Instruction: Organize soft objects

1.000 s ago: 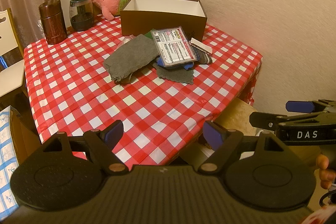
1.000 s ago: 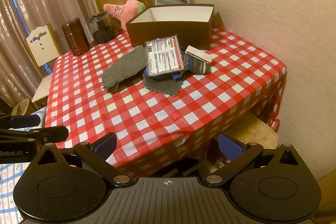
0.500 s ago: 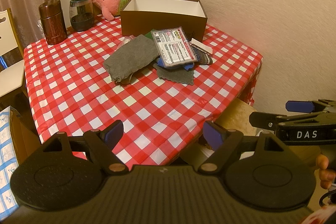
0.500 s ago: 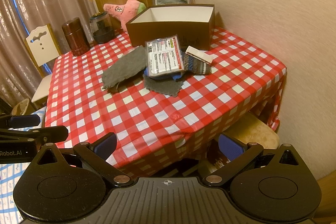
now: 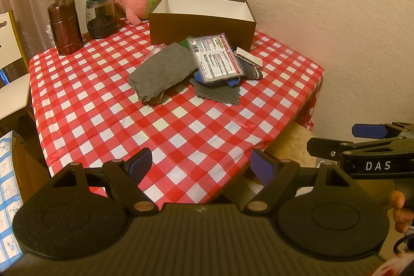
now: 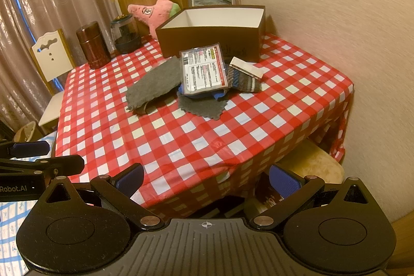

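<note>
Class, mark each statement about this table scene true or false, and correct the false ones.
1. The brown box is open on top. True.
2. The left gripper is shut on a cloth. False: it is open, holding nothing.
3. The plastic packet lies on top of the cloth pile. True.
4. The pink plush toy lies inside the box. False: it lies behind it, beside the glass jar.
5. The right gripper is open. True.

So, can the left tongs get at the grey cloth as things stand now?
Probably yes. The left tongs are open and empty at the near table edge, and only bare tablecloth lies before the grey cloth; nothing covers its near end.
</note>
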Motion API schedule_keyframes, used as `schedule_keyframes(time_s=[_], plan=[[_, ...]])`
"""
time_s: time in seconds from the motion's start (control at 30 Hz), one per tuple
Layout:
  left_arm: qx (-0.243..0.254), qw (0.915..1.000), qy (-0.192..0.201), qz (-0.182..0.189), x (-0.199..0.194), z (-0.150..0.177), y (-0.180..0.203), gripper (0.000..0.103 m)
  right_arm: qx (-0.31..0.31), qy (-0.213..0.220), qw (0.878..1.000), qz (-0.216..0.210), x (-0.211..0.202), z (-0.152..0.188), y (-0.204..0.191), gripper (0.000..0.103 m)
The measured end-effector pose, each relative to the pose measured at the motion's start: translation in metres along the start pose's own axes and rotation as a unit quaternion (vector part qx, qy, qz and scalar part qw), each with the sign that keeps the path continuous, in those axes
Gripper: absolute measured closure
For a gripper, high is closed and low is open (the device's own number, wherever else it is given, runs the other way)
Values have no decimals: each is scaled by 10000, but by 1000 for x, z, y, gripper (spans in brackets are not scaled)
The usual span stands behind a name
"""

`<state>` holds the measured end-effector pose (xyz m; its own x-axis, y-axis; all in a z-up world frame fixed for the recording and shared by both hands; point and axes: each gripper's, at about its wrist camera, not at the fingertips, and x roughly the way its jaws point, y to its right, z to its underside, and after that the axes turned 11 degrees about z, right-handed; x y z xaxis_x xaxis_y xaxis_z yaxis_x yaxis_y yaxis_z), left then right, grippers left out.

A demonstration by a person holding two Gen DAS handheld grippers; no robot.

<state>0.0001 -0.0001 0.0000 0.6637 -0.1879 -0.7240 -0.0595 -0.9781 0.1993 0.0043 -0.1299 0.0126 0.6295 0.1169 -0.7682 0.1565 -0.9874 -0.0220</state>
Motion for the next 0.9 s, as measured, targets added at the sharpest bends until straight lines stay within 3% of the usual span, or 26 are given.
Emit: schedule_keyframes(time_s=[0.9], plan=[[4,10000,3,7,0,0,0,21,-1,4,10000,5,2,-1,-6,0]])
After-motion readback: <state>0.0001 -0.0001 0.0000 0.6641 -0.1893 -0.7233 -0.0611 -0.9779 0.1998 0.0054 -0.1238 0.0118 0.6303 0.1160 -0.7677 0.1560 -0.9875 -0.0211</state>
